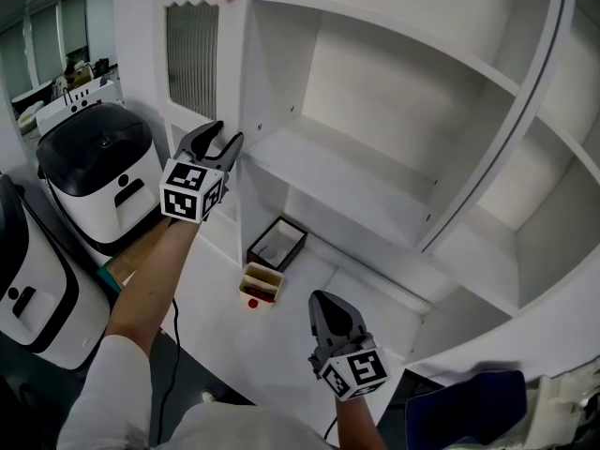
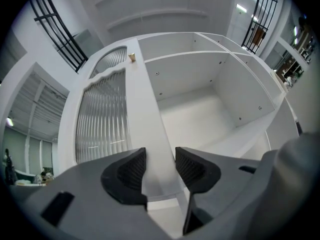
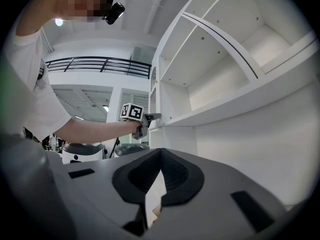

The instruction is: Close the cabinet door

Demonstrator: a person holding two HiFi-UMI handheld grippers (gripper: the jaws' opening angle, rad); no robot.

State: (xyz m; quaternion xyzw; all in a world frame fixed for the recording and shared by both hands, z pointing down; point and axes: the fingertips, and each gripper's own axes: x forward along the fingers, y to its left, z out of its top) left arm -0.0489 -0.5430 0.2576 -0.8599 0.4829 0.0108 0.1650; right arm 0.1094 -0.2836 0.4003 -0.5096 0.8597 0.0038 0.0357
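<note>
Two grippers. Left gripper (image 1: pixel 225 137) fingers (image 2: pixel 127 171) pinch free edge of cabinet door (image 1: pixel 192 59), which stands open at cabinet (image 1: pixel 375 92) left, likely to steer it shut. Right gripper (image 1: pixel 321 300) fingers together, empty, parked low.

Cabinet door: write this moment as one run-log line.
left tongs clamped on cabinet door edge | right tongs shut, empty | door open

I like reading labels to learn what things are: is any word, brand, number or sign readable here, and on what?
No readable words or numbers anywhere.
Cube on the left tool and on the right tool: black square patterns, not letters.
White machine: dark marks only, no letters made out.
Small open box: too small to tell.
</note>
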